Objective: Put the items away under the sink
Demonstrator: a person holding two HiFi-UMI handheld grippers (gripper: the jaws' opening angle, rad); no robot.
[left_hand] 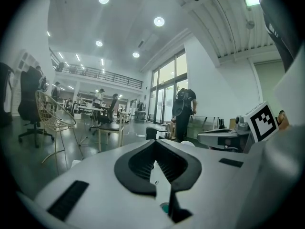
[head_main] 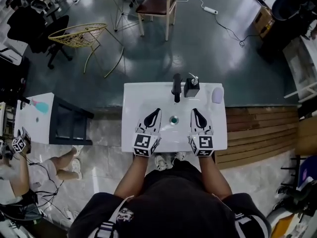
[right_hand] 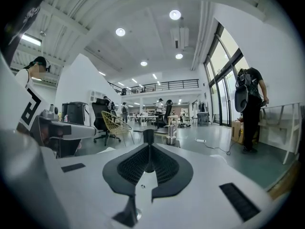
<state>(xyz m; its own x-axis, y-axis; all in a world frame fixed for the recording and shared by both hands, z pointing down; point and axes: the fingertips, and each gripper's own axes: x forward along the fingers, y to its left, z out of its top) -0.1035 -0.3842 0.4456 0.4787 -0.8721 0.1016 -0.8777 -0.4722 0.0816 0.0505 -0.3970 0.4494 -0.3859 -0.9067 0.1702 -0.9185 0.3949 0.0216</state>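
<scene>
A white sink (head_main: 136,95) lies below me, with a black faucet (head_main: 177,87) at its back edge and a drain (head_main: 174,120) in the basin. Beside the faucet stands a black soap dispenser (head_main: 191,87), and a pale lavender oval item (head_main: 217,94) lies at the back right corner. My left gripper (head_main: 154,114) and right gripper (head_main: 194,113) hover side by side over the basin's front, one on each side of the drain. Both are shut with nothing between the jaws. In the right gripper view the faucet (right_hand: 148,136) rises just beyond the gripper (right_hand: 148,147). The left gripper (left_hand: 155,144) points across the room.
Behind the sink stand a white chair with a brown seat (head_main: 157,6) and a yellow wire chair (head_main: 79,35). A white table (head_main: 34,117) and a seated person (head_main: 15,182) are at the left. Wooden boards (head_main: 257,133) run along the right. A person (right_hand: 251,109) stands by the windows.
</scene>
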